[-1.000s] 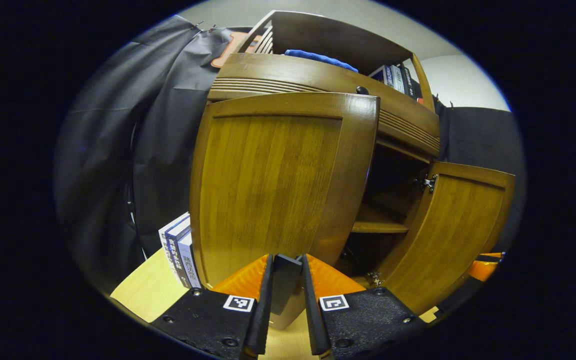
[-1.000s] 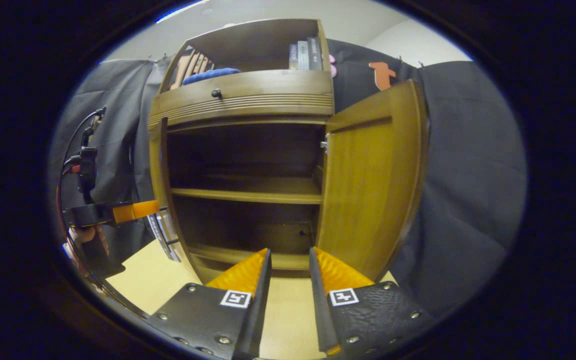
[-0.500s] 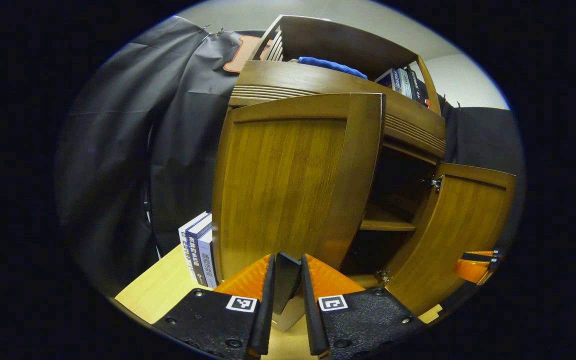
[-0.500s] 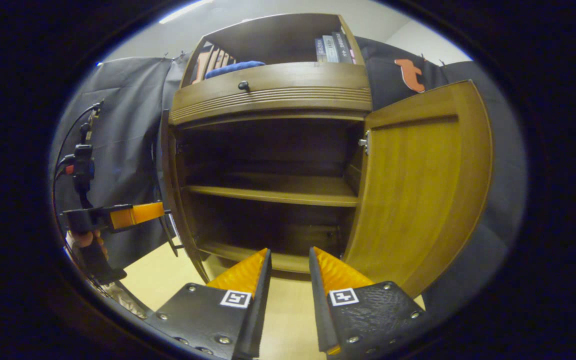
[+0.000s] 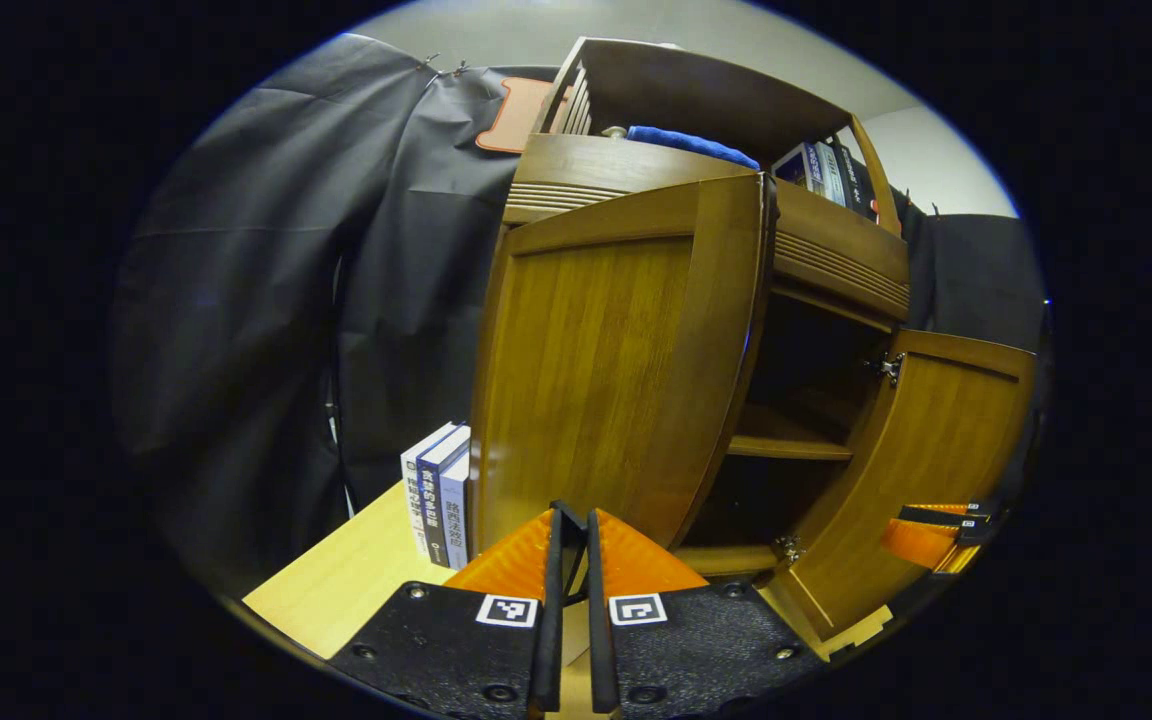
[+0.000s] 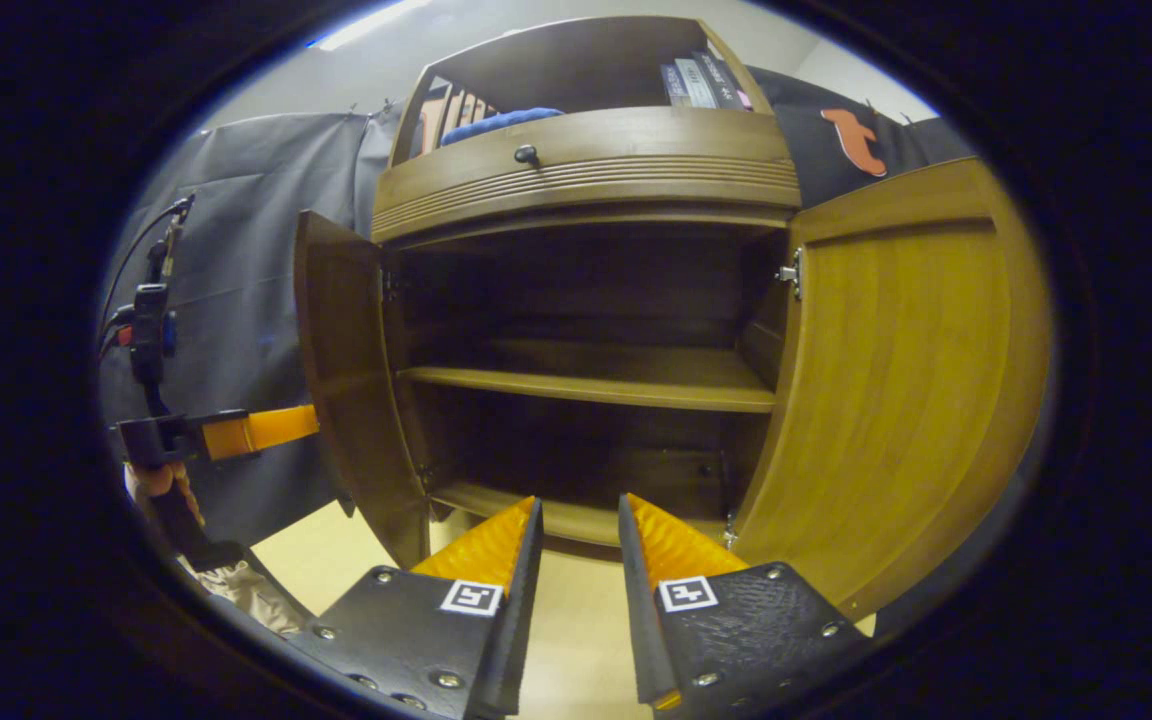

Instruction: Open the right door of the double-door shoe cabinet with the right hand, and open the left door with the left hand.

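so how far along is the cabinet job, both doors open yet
Done: the right wooden door stands wide open, and the right gripper hangs free in front with its jaws apart. In hand: the left wooden door is swung out, the left gripper at its lower edge. Left: releasing it.
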Demonstrator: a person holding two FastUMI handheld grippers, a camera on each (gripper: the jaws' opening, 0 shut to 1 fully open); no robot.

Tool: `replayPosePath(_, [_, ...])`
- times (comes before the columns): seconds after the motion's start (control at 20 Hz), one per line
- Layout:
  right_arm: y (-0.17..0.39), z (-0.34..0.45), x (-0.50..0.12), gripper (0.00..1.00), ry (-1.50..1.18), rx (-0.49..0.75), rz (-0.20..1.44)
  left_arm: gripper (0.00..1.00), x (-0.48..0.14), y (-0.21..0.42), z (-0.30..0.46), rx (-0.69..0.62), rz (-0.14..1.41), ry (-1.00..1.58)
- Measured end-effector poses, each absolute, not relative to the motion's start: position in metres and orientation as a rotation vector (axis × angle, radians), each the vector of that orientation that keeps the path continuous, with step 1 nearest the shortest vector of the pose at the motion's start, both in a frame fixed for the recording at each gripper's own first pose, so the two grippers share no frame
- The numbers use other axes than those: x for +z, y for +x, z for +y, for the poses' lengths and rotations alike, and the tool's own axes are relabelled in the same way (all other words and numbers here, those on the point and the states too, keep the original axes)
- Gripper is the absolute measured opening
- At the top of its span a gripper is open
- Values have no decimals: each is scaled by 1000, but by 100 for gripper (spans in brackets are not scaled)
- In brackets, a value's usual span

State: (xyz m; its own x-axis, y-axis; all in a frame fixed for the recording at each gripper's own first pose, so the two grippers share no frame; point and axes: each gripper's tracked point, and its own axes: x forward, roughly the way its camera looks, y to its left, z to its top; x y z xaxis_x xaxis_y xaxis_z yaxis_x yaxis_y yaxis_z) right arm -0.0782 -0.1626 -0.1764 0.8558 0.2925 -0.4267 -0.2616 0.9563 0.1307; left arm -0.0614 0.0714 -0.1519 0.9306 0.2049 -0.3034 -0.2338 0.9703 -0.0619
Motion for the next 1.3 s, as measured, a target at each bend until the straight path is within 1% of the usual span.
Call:
replayPosePath(0.05, [-78,-160,-176,46,75,300,461,10,-150,-64,76,238,299,-95])
replayPosePath(0.1, [-78,-159,-176,43,81,307,461,7,-150,-68,81,251,299,-89])
replayPosePath(0.15, [-78,-156,-177,43,86,314,461,8,-149,-71,86,265,298,-83])
replayPosePath(0.2, [-77,-154,-176,46,92,321,460,11,-148,-74,90,276,298,-78])
replayPosePath(0.25, [-76,-152,-177,46,99,328,459,7,-147,-75,94,285,296,-77])
replayPosePath(0.3, [-76,-150,-178,43,105,336,460,6,-145,-77,97,290,294,-82])
replayPosePath(0.35, [-75,-148,-177,43,111,342,461,6,-145,-78,100,292,293,-91])
replayPosePath(0.4, [-75,-146,-177,46,116,348,461,6,-146,-79,102,291,291,-101])
replayPosePath(0.65, [-76,-141,-179,46,124,371,465,6,-145,-81,106,259,290,-104])
replayPosePath(0.7, [-75,-141,-180,43,121,373,467,6,-145,-82,107,256,290,-103])
replayPosePath(0.75, [-75,-141,-180,43,120,373,468,6,-145,-82,109,255,288,-103])
replayPosePath(0.9, [-75,-141,-180,43,123,370,470,6,-143,-86,120,272,283,-100])
replayPosePath(0.95, [-75,-140,-181,43,125,370,473,3,-143,-88,126,285,281,-97])
replayPosePath(1.0, [-75,-140,-181,43,126,371,474,6,-142,-90,132,298,280,-93])
replayPosePath(1.25, [-74,-136,-182,43,132,384,474,6,-139,-97,155,338,269,-103])
replayPosePath(1.3, [-74,-135,-181,46,134,388,475,6,-139,-98,159,342,268,-102])
